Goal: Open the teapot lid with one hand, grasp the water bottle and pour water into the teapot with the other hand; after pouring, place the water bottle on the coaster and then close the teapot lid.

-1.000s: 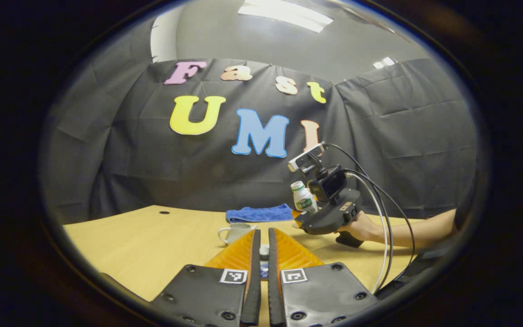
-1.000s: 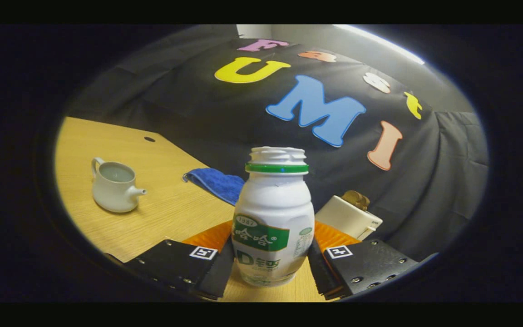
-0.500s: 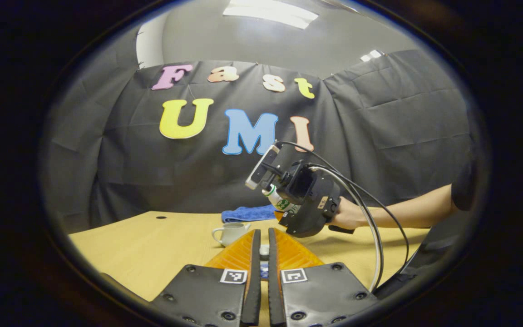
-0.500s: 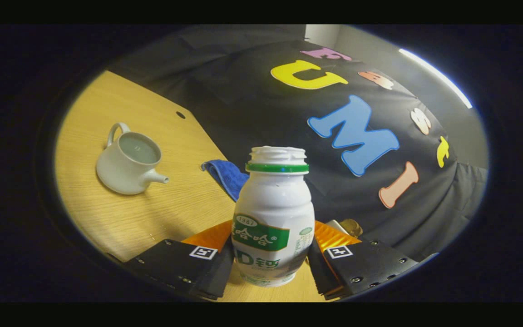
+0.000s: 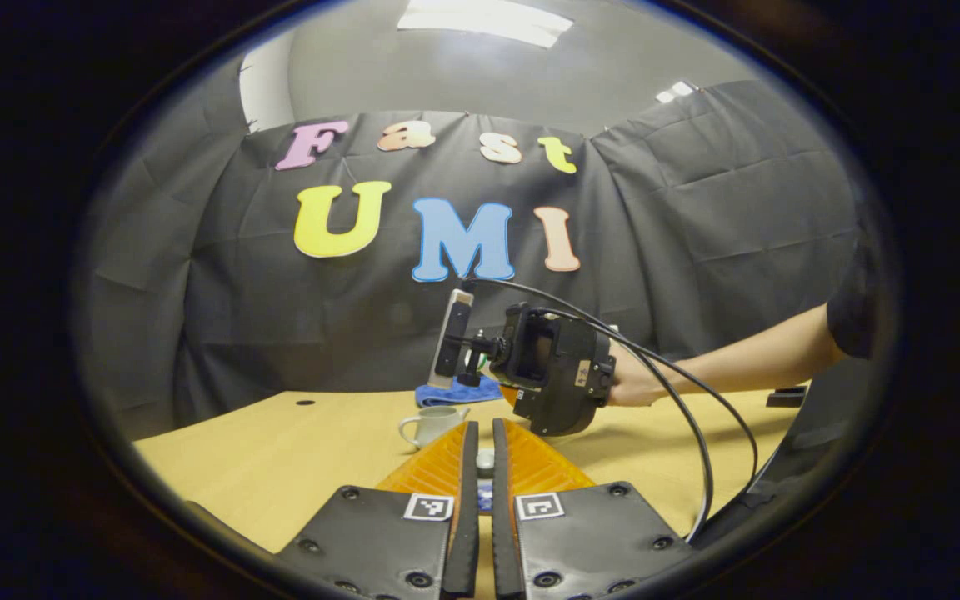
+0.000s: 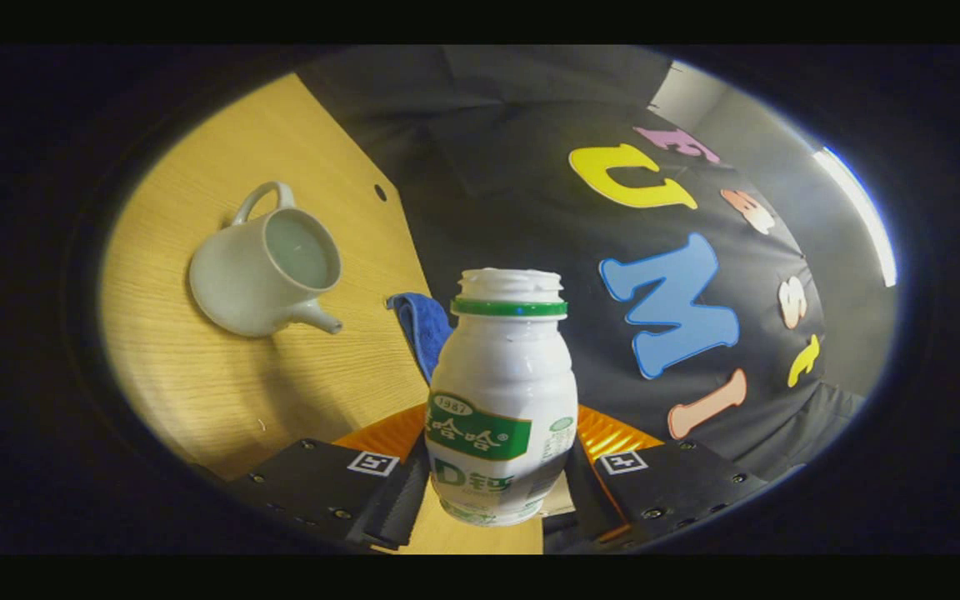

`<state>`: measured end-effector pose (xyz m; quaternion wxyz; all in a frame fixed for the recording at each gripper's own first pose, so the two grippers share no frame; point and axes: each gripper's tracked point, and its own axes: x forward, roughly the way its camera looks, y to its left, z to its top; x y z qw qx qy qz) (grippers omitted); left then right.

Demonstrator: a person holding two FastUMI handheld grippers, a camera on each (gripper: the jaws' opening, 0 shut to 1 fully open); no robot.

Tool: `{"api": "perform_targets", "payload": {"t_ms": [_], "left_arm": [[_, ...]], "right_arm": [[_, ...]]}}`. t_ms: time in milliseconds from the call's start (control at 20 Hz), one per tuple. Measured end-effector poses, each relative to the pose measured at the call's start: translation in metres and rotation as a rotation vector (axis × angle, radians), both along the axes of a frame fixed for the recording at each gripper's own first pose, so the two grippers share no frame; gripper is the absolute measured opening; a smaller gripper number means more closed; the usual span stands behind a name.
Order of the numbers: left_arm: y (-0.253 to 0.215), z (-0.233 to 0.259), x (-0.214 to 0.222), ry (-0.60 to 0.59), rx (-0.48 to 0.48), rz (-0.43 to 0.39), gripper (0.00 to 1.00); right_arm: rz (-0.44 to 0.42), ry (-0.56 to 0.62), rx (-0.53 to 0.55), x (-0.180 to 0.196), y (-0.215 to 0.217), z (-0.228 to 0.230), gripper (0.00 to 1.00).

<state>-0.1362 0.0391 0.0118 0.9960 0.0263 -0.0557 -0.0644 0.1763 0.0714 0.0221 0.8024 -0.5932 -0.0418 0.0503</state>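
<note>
The white teapot (image 6: 267, 262) stands open on the wooden table (image 6: 197, 392), spout toward the blue cloth; it is also in the left gripper view (image 5: 430, 423). My right gripper (image 6: 501, 467) is shut on the white uncapped water bottle (image 6: 501, 400), held in the air and leaning toward the teapot. In the left gripper view that right gripper (image 5: 547, 375) hovers just right of and above the teapot, held by a hand (image 5: 630, 385). My left gripper (image 5: 485, 425) is shut on a small white piece, the teapot lid (image 5: 485, 459), held in front of the teapot.
A folded blue cloth (image 6: 422, 329) lies on the table behind the teapot, against the booth wall; it is also in the left gripper view (image 5: 455, 392). Cables (image 5: 697, 433) trail from the right gripper toward the table's right side. A small hole (image 5: 305, 402) marks the table's far left.
The right gripper has lifted the bottle off the table, carried it left toward the teapot and tilted it over. The left gripper has stayed put with the lid.
</note>
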Motion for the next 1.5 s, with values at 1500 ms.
{"api": "perform_targets", "payload": {"t_ms": [1500], "left_arm": [[0.001, 0.002, -0.001, -0.012, 0.02, 0.029, 0.13]], "right_arm": [[0.095, -0.179, -0.525, 0.011, 0.041, 0.018, 0.72]]}}
